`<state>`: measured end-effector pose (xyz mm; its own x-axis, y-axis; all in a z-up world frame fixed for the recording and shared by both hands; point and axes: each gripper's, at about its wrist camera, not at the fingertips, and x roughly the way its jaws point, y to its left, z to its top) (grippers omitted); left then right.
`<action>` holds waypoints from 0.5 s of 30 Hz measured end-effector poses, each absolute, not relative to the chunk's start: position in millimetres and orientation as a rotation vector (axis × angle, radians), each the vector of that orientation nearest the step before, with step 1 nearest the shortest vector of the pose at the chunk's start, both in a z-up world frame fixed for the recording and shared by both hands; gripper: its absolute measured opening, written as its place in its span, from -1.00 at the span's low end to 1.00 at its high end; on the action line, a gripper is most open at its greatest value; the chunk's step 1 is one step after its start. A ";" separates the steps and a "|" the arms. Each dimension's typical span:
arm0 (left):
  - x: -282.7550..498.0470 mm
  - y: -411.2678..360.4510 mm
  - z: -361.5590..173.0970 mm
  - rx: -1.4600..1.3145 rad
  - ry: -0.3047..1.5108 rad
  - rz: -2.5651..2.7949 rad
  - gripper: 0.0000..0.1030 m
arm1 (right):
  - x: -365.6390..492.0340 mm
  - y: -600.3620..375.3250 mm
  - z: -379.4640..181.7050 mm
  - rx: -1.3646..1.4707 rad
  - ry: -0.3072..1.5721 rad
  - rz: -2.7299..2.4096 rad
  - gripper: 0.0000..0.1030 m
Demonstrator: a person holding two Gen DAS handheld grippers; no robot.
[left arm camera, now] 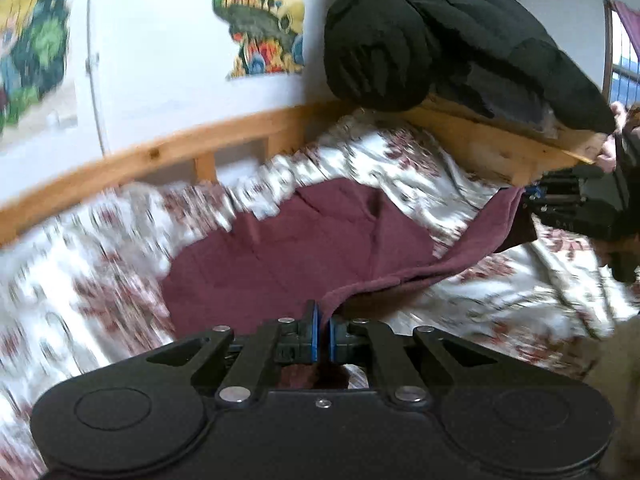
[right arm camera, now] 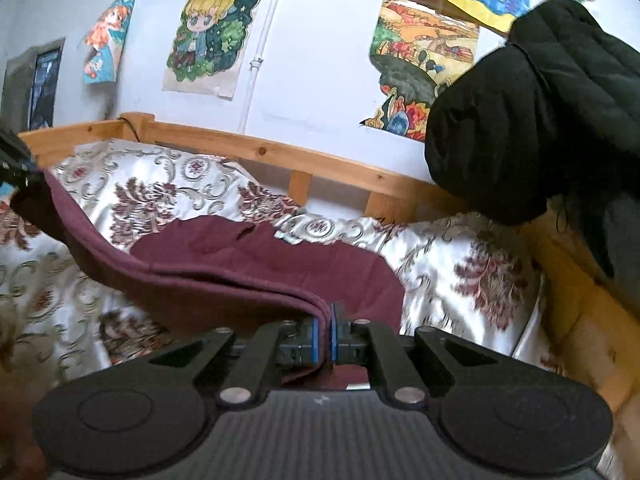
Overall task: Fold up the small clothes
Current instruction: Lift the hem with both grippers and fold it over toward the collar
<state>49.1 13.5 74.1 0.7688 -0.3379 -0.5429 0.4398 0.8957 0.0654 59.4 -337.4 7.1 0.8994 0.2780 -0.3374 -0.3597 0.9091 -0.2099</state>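
Maroon garment lies spread on the bed's floral bedspread in the left wrist view, its far part flat on the cover and its near edge lifted off it. The left gripper has its blue-padded fingers clenched on one corner of that raised edge, the cloth pinched between the pads. From there the hem runs up and to the right to the right gripper, which holds the other corner near the frame's edge, with part of a hand above it. A wooden bed frame borders the bedspread, and a black padded jacket hangs over its end board. This view is blurred.

From the right wrist view, the right gripper has its fingers closed tight on the doubled hem of the garment, which sags in a curve leftward to the left gripper at the frame's edge. The rest of the cloth rests on the bedspread. Coloured drawings are stuck to the wall behind the bed frame, and the jacket hangs at the right. No container shows in either view
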 end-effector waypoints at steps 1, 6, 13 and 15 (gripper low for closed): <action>58.2 13.2 77.6 0.216 0.532 -0.412 -0.91 | 73.4 -334.1 13.5 -0.290 0.309 0.326 -0.87; 123.6 23.4 85.0 0.192 0.479 -0.341 -0.91 | 145.7 -317.9 36.6 -0.341 0.335 0.288 -0.87; 211.2 36.8 63.0 0.100 0.479 -0.241 -0.90 | 242.1 -294.0 25.0 -0.366 0.404 0.265 -0.87; 229.6 41.0 49.8 0.087 0.482 -0.213 -0.90 | 262.8 -286.4 15.5 -0.379 0.421 0.265 -0.87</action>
<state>229.6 41.0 49.8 0.8643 -0.1830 -0.4685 0.2238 0.9741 0.0322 262.8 -286.4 15.5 0.8805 0.1708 -0.4422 -0.3249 0.8967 -0.3006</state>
